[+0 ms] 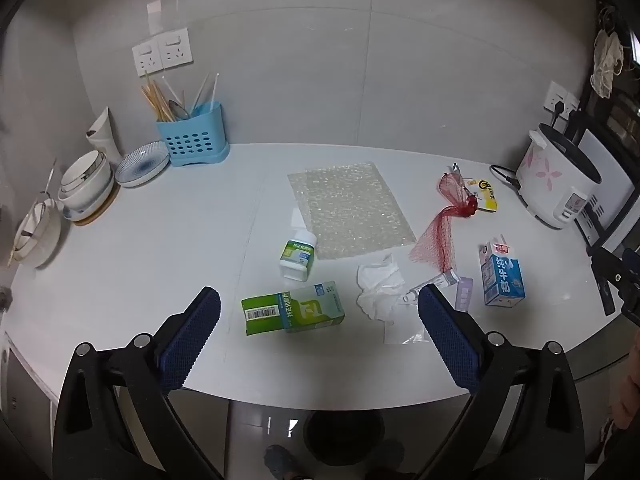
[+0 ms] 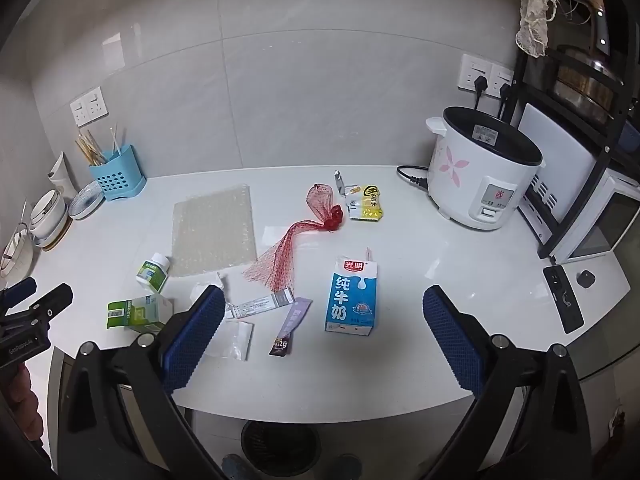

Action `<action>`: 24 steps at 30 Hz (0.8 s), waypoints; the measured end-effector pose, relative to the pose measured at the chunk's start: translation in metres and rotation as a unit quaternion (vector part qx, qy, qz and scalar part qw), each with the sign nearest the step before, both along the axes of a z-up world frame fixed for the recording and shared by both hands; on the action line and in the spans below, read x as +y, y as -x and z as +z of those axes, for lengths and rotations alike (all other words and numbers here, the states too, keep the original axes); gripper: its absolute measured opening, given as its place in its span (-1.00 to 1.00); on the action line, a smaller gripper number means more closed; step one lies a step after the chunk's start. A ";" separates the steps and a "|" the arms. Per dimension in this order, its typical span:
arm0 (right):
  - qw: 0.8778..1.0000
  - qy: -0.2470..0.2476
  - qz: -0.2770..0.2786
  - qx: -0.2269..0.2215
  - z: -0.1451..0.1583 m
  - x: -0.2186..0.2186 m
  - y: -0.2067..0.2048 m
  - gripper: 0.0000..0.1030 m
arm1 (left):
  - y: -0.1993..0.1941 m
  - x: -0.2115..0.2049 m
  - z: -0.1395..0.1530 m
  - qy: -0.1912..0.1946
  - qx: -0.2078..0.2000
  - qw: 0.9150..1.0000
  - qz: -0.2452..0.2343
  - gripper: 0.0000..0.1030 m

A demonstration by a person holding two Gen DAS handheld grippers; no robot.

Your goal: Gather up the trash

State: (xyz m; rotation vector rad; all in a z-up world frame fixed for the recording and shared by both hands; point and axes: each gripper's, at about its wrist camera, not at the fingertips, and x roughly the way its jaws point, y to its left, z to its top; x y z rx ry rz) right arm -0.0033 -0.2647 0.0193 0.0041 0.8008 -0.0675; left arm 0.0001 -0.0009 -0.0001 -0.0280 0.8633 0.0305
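Trash lies on the white counter (image 1: pixel 140 248): a green medicine box (image 1: pixel 294 309) on its side, a white pill bottle (image 1: pixel 298 255), a crumpled tissue (image 1: pixel 378 286), bubble wrap (image 1: pixel 350 208), a red net bag (image 1: pixel 444 226), a blue milk carton (image 2: pixel 352 294), a purple sachet (image 2: pixel 291 327), a yellow packet (image 2: pixel 367 203). My left gripper (image 1: pixel 319 300) is open and empty, above the counter's front edge, with the green box between its fingers in view. My right gripper (image 2: pixel 324 300) is open and empty, before the milk carton. A black bin (image 2: pixel 280 446) stands on the floor below.
A blue utensil holder (image 1: pixel 194 134), plates and bowls (image 1: pixel 86 184) stand at the back left. A white rice cooker (image 2: pixel 482 168) with its cord, a black rack and a microwave (image 2: pixel 600 224) stand at the right. A black remote (image 2: pixel 562 298) lies near the right edge.
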 end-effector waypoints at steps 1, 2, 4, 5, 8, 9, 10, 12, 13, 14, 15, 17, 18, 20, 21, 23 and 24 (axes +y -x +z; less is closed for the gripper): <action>1.000 -0.001 0.000 0.000 0.000 0.000 0.000 0.85 | 0.000 0.000 0.000 -0.001 0.001 1.000 0.001 0.89; 1.000 -0.002 0.002 0.001 0.000 0.002 -0.002 0.85 | 0.000 0.000 0.000 -0.001 0.002 1.000 0.002 0.89; 1.000 -0.001 0.003 0.001 0.000 0.003 -0.002 0.85 | 0.000 0.000 0.000 0.001 0.002 1.000 0.001 0.89; 1.000 0.000 0.003 0.001 0.001 0.004 -0.003 0.85 | -0.001 0.000 0.000 0.002 0.002 1.000 0.001 0.89; 1.000 -0.005 0.005 0.000 0.001 0.001 -0.003 0.85 | 0.000 0.000 0.001 0.006 0.000 1.000 0.001 0.89; 1.000 -0.005 0.006 -0.001 0.002 0.002 -0.004 0.85 | 0.001 0.007 0.002 0.002 0.001 1.000 0.001 0.89; 1.000 -0.005 0.006 -0.001 0.002 0.003 -0.004 0.85 | 0.002 0.008 0.002 0.003 0.003 1.000 0.001 0.89; 1.000 -0.005 0.006 -0.003 0.001 0.004 -0.002 0.85 | 0.002 0.008 0.001 0.003 0.005 1.000 0.001 0.89; 1.000 -0.004 0.006 -0.003 0.001 0.005 -0.002 0.85 | 0.002 0.004 0.000 0.002 0.006 1.000 0.003 0.89; 1.000 -0.004 0.007 -0.003 0.001 0.006 -0.002 0.85 | 0.003 0.000 -0.001 0.002 0.005 1.000 0.005 0.89; 1.000 -0.004 0.008 -0.003 0.001 0.006 -0.002 0.85 | 0.004 0.000 -0.002 0.002 0.005 1.000 0.006 0.89; 1.000 -0.005 0.008 -0.003 0.001 0.007 -0.001 0.85 | 0.004 0.000 -0.001 0.002 0.005 1.000 0.006 0.89; 1.000 -0.006 0.008 -0.003 0.001 0.006 -0.001 0.85 | 0.005 0.000 -0.001 0.003 0.005 1.000 0.006 0.89; 1.000 -0.007 0.008 -0.004 0.001 0.006 0.000 0.85 | 0.005 -0.001 0.000 0.002 0.003 1.000 0.005 0.89; 1.000 -0.007 0.008 -0.003 0.001 0.005 -0.001 0.85 | 0.006 -0.002 0.000 0.002 0.003 1.000 0.005 0.89; 1.000 -0.008 0.007 -0.004 0.001 0.004 -0.001 0.85 | 0.007 -0.002 0.000 0.004 0.003 1.000 0.004 0.89; 1.000 -0.009 0.007 -0.004 0.001 0.003 0.000 0.85 | 0.007 -0.003 0.001 0.004 0.003 1.000 0.005 0.89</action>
